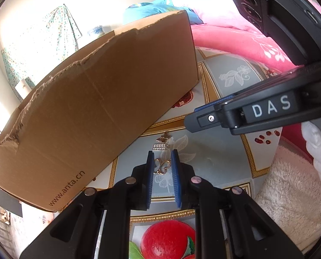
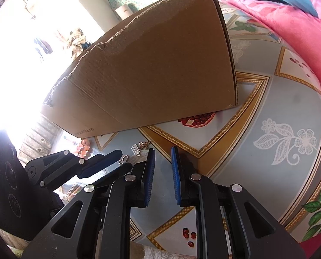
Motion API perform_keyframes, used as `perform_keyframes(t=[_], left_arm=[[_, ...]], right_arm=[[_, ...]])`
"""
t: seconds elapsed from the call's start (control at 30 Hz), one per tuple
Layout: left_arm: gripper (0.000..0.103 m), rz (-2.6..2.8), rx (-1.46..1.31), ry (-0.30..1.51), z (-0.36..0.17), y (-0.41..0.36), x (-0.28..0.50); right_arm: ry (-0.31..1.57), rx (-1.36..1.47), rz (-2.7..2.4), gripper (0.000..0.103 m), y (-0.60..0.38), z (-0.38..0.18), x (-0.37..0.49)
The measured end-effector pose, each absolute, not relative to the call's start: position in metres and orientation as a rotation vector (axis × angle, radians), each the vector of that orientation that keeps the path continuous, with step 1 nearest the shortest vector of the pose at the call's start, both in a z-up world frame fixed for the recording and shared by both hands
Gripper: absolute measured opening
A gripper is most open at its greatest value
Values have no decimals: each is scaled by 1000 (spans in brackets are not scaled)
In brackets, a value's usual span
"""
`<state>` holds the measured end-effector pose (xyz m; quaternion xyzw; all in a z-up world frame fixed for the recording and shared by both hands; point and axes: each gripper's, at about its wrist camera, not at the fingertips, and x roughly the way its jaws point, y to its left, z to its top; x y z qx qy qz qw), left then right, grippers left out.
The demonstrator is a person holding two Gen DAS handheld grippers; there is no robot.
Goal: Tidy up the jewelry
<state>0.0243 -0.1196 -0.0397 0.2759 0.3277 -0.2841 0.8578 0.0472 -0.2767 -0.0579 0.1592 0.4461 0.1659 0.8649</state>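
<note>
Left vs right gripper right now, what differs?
The left gripper has a gold charm between its jaws; the right gripper has nothing between its own. The left hangs over the pieces beside the box; the right hangs over bare tablecloth. Both have blue pads and narrow gaps.

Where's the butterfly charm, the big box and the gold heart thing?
Butterfly charm point(image 2: 144, 144), right wrist view, wings.
Box point(image 1: 108, 99), left wrist view, side wall.
Gold heart piece point(image 1: 162, 166), left wrist view, middle loops.
</note>
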Motion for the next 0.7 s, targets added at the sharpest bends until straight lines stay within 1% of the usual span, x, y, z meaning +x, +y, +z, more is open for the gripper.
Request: perform_keyframes(t=[0.3, 0.47, 0.57, 0.7], left_arm=[[15, -547, 550, 714, -40, -130, 24], [16, -515, 421, 747, -32, -115, 24], [21, -508, 322, 786, -28, -104, 18], [21, -494, 244, 856, -33, -102, 19]], right_arm=[[936, 321, 340, 15, -273, -57, 47], [936, 321, 351, 15, -273, -57, 48], [918, 348, 373, 15, -277, -61, 47], [905, 393, 405, 15, -286, -64, 47]])
